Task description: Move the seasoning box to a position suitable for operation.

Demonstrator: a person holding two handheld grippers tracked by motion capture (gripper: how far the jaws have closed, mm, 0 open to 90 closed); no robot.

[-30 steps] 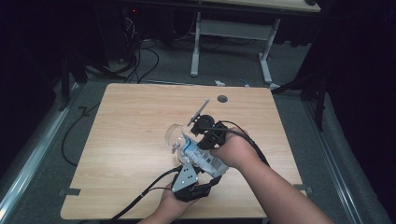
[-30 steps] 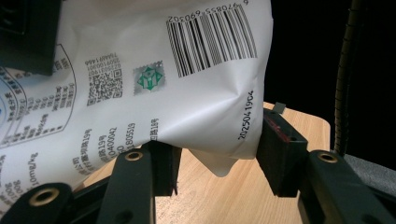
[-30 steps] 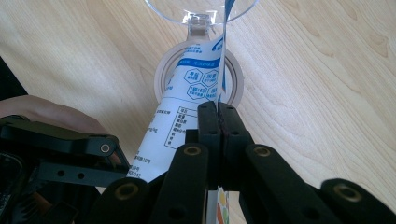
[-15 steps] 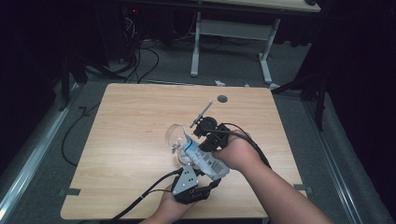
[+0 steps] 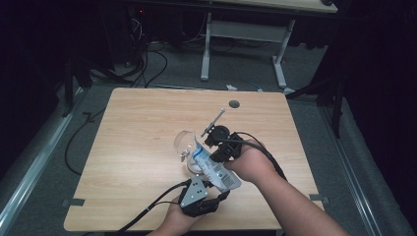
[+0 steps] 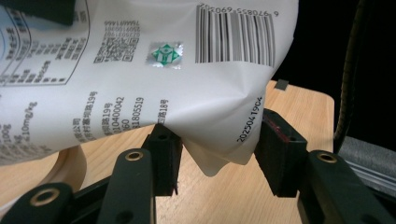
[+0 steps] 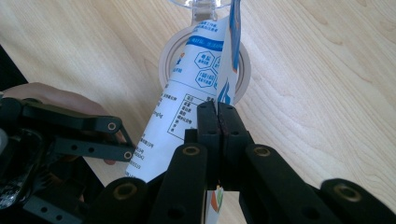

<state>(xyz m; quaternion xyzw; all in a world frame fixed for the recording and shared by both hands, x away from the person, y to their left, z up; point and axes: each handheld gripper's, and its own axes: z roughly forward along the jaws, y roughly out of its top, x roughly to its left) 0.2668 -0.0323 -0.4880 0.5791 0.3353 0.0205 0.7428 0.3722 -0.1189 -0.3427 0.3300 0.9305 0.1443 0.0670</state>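
Barely any change from a second back: both hands sit where they were, bag tilted the same, jaws no wider or tighter. Left gripper (image 5: pixel 204 179) at the near table (image 5: pixel 128 128) edge, hand (image 5: pixel 177 221) coming up from the bottom, grey plate on top, jaws aimed away from the person. In the left gripper view the bag (image 6: pixel 140 60) hangs between its jaws, bottom corner drooping into the gap; the pads stand parted, right pad against the bag's edge by the printed date, left pad just under the fold (a loose hold at best, can't tell if it's really pinching). Bag slants up from there to a clear glass (image 5: pixel 186 146) mid-table, top end over its rim. Right gripper (image 5: pixel 221 147) has its jaws pressed flat together on the bag's edge, seen close in the right gripper view (image 7: pixel 218 114), glass (image 7: pixel 203 9) beyond. Right hand (image 5: pixel 251 164) wraps the gripper body, forearm running to the bottom right, cable looping over the wrist.
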